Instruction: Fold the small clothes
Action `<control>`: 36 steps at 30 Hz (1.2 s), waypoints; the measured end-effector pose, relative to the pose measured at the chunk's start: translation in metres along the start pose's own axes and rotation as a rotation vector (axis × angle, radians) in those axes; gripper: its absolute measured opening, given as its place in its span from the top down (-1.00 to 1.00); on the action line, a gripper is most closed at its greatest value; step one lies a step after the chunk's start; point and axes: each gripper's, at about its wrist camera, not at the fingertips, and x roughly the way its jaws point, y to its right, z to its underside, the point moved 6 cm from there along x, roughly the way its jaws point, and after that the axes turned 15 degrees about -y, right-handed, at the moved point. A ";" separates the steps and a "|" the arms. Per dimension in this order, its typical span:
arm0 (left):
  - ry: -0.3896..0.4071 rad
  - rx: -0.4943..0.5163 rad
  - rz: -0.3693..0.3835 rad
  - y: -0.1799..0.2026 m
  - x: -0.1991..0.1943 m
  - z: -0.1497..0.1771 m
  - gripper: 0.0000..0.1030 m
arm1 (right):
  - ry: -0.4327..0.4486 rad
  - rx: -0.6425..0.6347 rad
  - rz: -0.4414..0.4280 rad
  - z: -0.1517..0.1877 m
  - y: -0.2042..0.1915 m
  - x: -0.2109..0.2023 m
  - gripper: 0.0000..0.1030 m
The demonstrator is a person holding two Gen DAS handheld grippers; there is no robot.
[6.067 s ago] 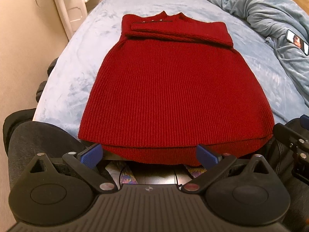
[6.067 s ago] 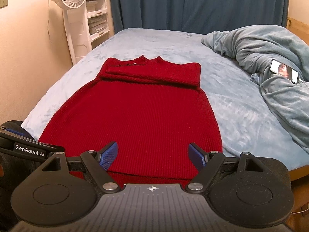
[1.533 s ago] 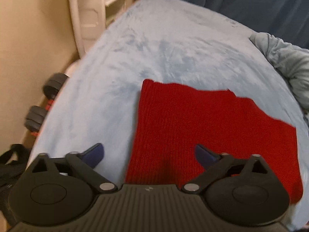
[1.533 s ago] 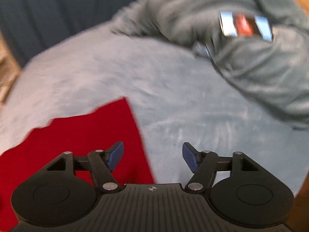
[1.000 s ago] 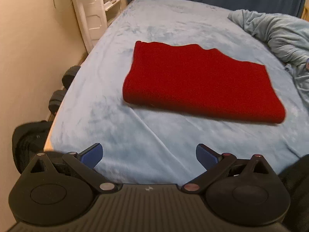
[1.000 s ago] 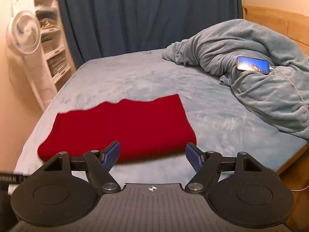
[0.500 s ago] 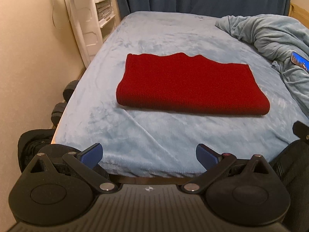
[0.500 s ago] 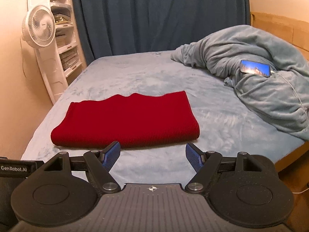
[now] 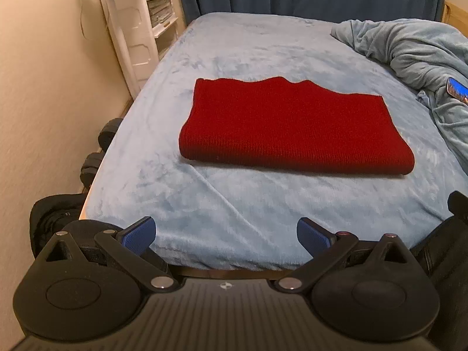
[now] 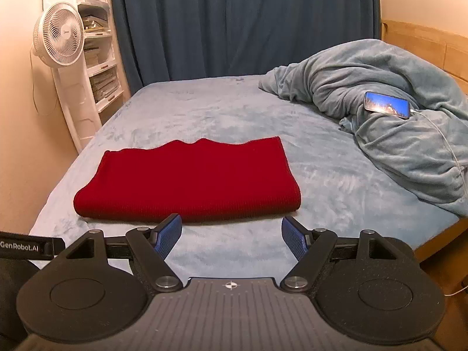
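The red knit garment (image 9: 289,128) is lying folded into a flat rectangle on the light blue bed (image 9: 228,204), its thick folded edge facing the cameras and its wavy edge turned toward the dark curtain (image 10: 239,23). About six seconds back it was lying spread out at full length with only its top part turned over; a second and a half ago the two grippers were hovering close over it, so that it was filling the lower part of both views. Now both are sitting back near the foot of the bed, and the whole folded piece is showing with bare blanket between it and the fingers.

The left gripper (image 9: 226,234) is hanging above the near edge of the bed with its jaws spread wide and nothing between them. The right gripper (image 10: 231,235) is hovering just short of the garment's folded edge, its jaws likewise spread and pinching nothing.

A crumpled grey-blue duvet (image 10: 395,122) is lying heaped at the right of the bed, with a lit phone (image 10: 386,108) resting on it. A white fan (image 10: 58,39) is standing by the wall at the left.
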 end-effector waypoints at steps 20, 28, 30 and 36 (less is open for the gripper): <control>-0.064 -0.009 -0.021 0.000 0.026 -0.023 -0.99 | -0.069 0.000 0.000 -0.011 -0.001 0.030 -0.49; -0.097 -0.019 -0.033 0.000 0.047 -0.041 -0.99 | -0.113 0.049 -0.015 -0.021 0.004 0.057 -0.50; -0.103 -0.020 -0.038 0.000 0.052 -0.046 -0.99 | -0.128 0.066 -0.019 -0.025 0.007 0.065 -0.51; -0.127 -0.023 -0.046 0.000 0.071 -0.062 -0.99 | -0.166 0.116 -0.044 -0.036 0.015 0.093 -0.54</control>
